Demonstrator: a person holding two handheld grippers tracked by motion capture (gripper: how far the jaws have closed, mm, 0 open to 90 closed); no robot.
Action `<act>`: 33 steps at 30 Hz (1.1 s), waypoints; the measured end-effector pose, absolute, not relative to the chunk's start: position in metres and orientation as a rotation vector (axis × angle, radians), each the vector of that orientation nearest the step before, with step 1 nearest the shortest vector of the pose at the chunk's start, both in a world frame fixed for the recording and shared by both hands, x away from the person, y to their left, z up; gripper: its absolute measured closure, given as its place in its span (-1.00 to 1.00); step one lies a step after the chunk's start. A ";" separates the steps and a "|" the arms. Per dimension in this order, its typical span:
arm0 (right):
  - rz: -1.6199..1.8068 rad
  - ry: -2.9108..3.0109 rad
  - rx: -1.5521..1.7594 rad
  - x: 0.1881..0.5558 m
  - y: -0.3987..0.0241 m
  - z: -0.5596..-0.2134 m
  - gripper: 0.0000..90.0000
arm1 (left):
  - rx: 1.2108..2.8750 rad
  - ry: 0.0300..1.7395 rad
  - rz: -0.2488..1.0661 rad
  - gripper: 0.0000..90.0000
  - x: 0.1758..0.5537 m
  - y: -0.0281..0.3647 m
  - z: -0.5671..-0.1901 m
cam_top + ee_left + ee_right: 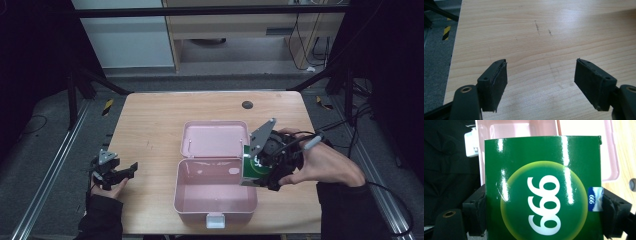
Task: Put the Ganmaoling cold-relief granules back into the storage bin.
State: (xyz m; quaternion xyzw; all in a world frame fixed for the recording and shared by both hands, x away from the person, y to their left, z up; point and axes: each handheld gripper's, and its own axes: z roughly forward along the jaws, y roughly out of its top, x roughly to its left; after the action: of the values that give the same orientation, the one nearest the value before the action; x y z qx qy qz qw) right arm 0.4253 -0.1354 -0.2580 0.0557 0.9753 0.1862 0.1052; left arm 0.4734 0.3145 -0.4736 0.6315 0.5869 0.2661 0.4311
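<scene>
Carrying my green carton [544,187] toward the open pink box [200,202], frame centre.
Right gripper [267,165] clamps it; left gripper [541,83] rests released, spare.

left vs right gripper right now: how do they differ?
Left gripper has its jaws wide apart with nothing between them; right gripper is shut on the green box.
The left sits low at the table's left edge; the right is at the right rim of the open pink case.
Both have black jaws and are hand-held.
</scene>
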 end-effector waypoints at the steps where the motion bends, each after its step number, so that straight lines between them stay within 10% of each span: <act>1: 0.552 2.878 0.155 0.426 -0.131 -0.259 -0.65 | 1.576 1.464 0.664 -0.43 0.473 0.315 -0.474; 33: 0.486 2.963 0.045 0.438 -0.078 -0.318 -0.65 | 1.578 1.462 0.665 -0.43 0.474 0.315 -0.473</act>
State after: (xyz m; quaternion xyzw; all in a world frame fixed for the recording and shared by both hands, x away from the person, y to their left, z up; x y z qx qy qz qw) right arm 0.4376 -0.0777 -0.3180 0.0149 0.9843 0.1615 0.0695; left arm 0.4736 0.3151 -0.4735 0.6325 0.5860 0.2668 0.4305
